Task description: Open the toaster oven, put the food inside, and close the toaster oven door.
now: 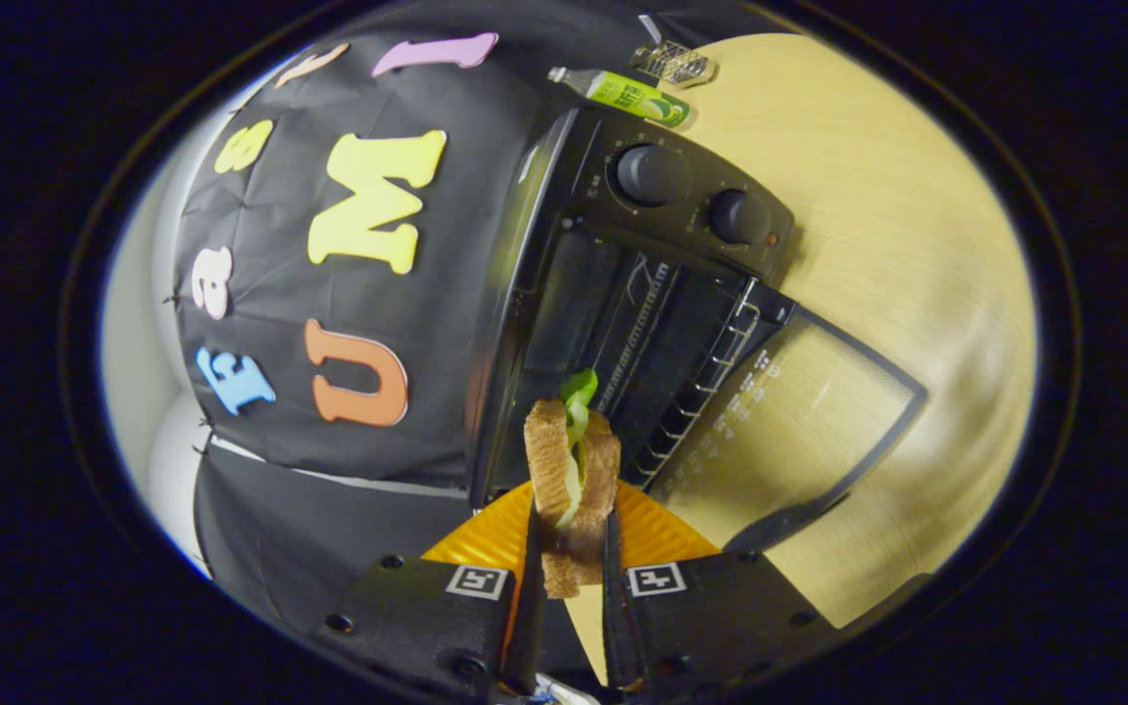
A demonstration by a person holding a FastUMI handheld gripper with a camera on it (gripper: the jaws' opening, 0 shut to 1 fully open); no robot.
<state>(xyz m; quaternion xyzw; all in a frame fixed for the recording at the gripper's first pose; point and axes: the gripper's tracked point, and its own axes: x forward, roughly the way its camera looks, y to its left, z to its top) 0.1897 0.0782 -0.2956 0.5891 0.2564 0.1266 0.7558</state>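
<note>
Pale wood-grain table top, smooth, softly sheened. Toaster oven: dark casing, glossy enough to catch highlights along the edge; matt plastic-looking knobs; thin bare-metal wire rack inside; door folded down flat, clear glass in a dark matt frame, faint pale print on the pane. Sandwich: rough, porous toasted bread, a crinkled leaf, a smooth pale slice, pinched between both fingers of the gripper. Gripper body matt, grainy, with screw heads. Bottle beyond the oven: shiny plastic, glossy label. Matt cloth on the booth wall.
</note>
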